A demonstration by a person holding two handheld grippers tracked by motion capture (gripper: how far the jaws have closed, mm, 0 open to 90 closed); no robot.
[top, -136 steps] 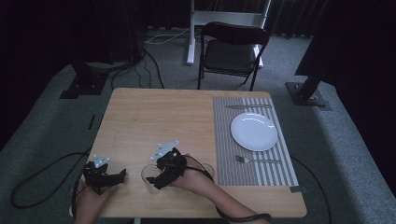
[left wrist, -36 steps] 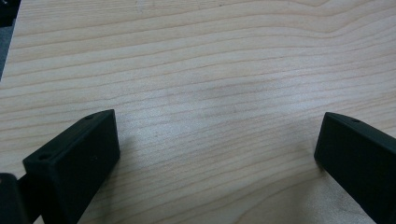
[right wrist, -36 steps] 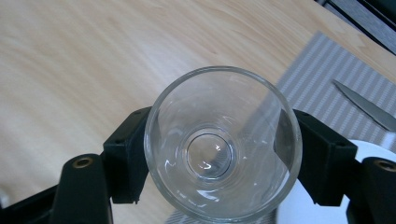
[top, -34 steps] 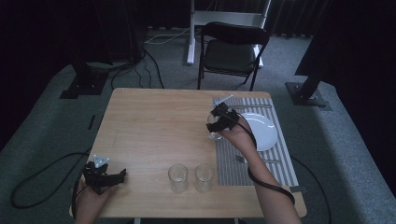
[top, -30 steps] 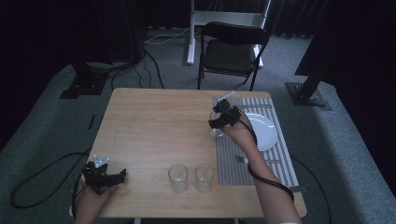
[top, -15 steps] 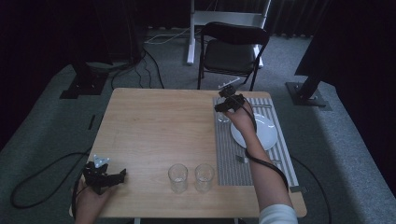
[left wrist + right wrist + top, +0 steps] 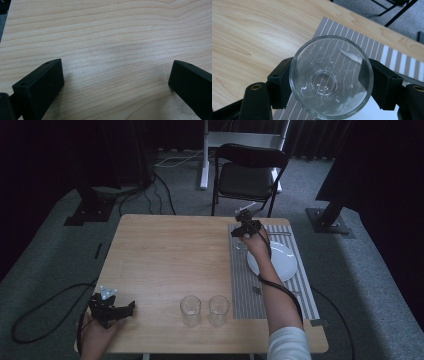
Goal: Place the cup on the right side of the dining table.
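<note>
A clear drinking glass [image 7: 331, 76] sits upright between the black fingers [image 7: 283, 82] of my right gripper [image 7: 245, 231], which is shut on it. It hangs over the far left corner of the striped grey placemat [image 7: 242, 280], just left of the white plate [image 7: 280, 262]. Two more empty glasses [image 7: 190, 310] [image 7: 218, 309] stand side by side near the table's front edge. At the front left corner my left gripper [image 7: 125, 309] rests with its jaws wide open, and its own view [image 7: 115, 82] has bare wood between them.
Cutlery lies on the placemat at its far edge [image 7: 282, 236] and near its front [image 7: 256, 290]. The table [image 7: 165, 255] is light wood. A black folding chair [image 7: 247, 175] stands behind it. Cables trail across the floor at the left.
My right gripper left the front of the table, carrying the glass to the placemat. Over the last second it went farther away, toward the mat's far left corner. The left gripper stayed put.
</note>
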